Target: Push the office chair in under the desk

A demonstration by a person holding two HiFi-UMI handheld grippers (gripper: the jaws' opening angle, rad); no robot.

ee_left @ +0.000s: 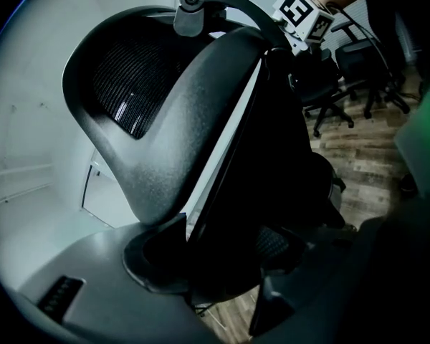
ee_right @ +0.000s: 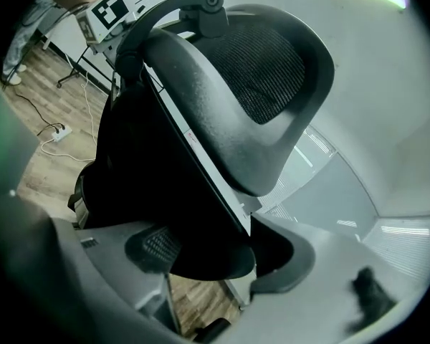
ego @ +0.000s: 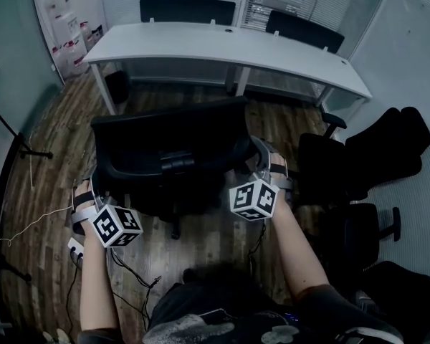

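A black office chair (ego: 168,149) stands on the wood floor with its back toward me, short of the long white desk (ego: 222,49). My left gripper (ego: 97,178) is on the left edge of the backrest and my right gripper (ego: 256,156) on the right edge. In the left gripper view the backrest (ee_left: 258,156) runs between the jaws of the left gripper (ee_left: 215,278), under the mesh headrest (ee_left: 150,99). The right gripper view shows the same edge (ee_right: 165,156) filling the jaws of the right gripper (ee_right: 215,256). Both look shut on the backrest.
Two black chairs (ego: 186,9) (ego: 304,29) sit behind the desk. Several more black chairs (ego: 387,149) crowd the right side. A dark stand (ego: 14,142) and cables (ego: 29,228) lie along the left wall, with white boxes (ego: 72,34) in the far left corner.
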